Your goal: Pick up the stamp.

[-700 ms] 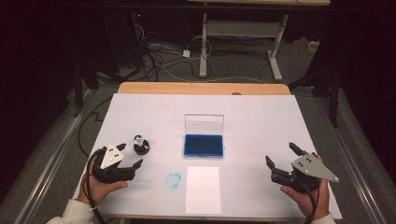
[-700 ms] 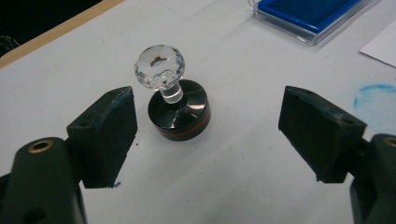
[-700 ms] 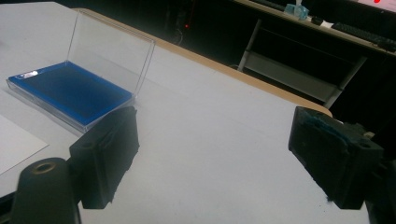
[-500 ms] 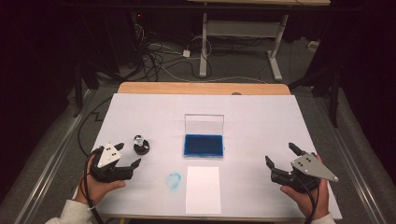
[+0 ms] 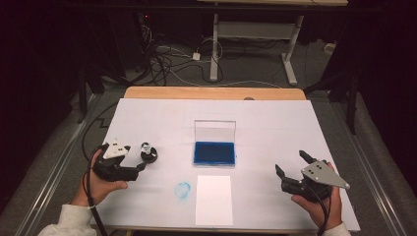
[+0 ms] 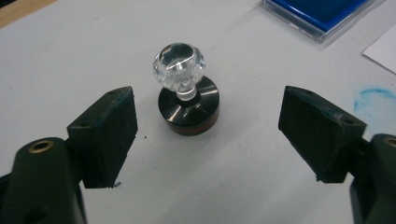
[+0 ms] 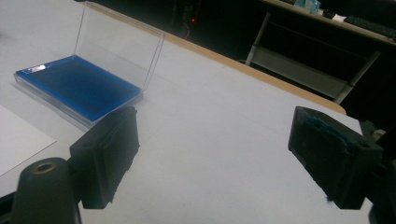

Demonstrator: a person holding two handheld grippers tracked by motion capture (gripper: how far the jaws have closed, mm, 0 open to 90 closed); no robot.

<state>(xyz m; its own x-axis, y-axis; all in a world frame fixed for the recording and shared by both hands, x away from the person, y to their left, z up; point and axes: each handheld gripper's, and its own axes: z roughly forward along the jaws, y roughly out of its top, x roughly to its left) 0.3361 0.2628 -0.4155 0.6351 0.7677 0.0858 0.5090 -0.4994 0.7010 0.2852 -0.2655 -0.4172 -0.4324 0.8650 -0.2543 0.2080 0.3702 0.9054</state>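
Left gripper [image 6: 208, 123] wide apart just short of upright stamp [image 6: 187, 95]

Table brightly lit, surroundings dark; gripper views soft.

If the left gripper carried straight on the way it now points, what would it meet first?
Most likely the stamp: it stands just ahead of the open left gripper, roughly centred between the jaws, with only bare table before it.

Stamp [image 6: 188, 105]: black round base, clear faceted knob on top. Stands upright on the white counter [image 5: 275, 132], left of the ink pad [image 5: 214, 152].
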